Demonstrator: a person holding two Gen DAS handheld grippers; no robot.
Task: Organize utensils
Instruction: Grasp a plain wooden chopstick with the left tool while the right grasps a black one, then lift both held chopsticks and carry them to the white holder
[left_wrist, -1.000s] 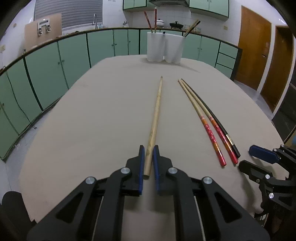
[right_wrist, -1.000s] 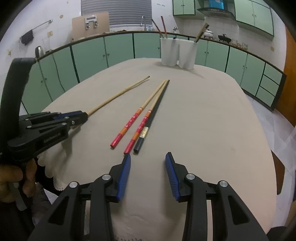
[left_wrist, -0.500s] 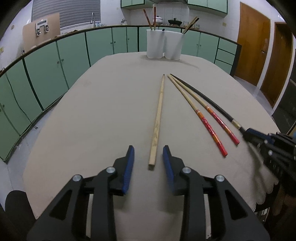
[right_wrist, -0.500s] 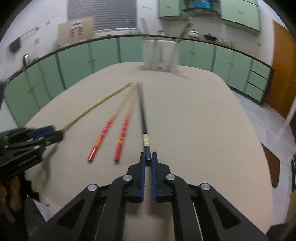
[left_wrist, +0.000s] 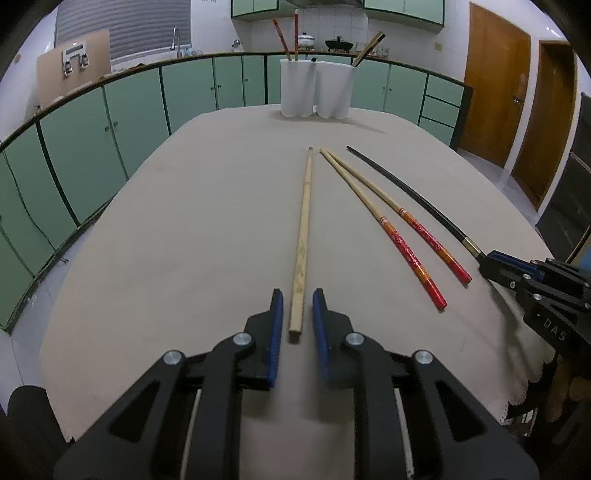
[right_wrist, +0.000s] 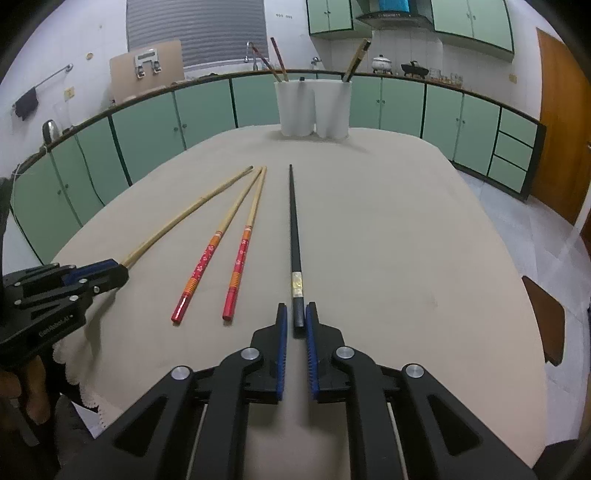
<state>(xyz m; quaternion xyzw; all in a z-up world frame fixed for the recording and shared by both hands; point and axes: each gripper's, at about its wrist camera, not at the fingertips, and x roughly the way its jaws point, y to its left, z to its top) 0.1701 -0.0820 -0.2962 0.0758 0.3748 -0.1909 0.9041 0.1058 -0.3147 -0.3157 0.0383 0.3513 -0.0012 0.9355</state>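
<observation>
Four chopsticks to go: all lie on the table (left_wrist: 184, 240); I judge the sorting partly done.
Left tongs (left_wrist: 297, 314): narrow, just closing in, straddling the near end of the plain wooden chopstick (left_wrist: 303, 236); a slim gap shows on each side, so no grip yet.
Right tongs (right_wrist: 295, 321): nearly shut, clamped on the butt of the black chopstick (right_wrist: 294, 229), which rests flat.
Red-handled pair (right_wrist: 242, 251): untouched, between the two sticks I am working.
Hazard: far tips of the pair lie just beside the wooden tip; a careless lift may nudge them.
White holder (left_wrist: 316, 88): at the far edge, several chopsticks already upright inside; nothing lies across the path to it.
</observation>
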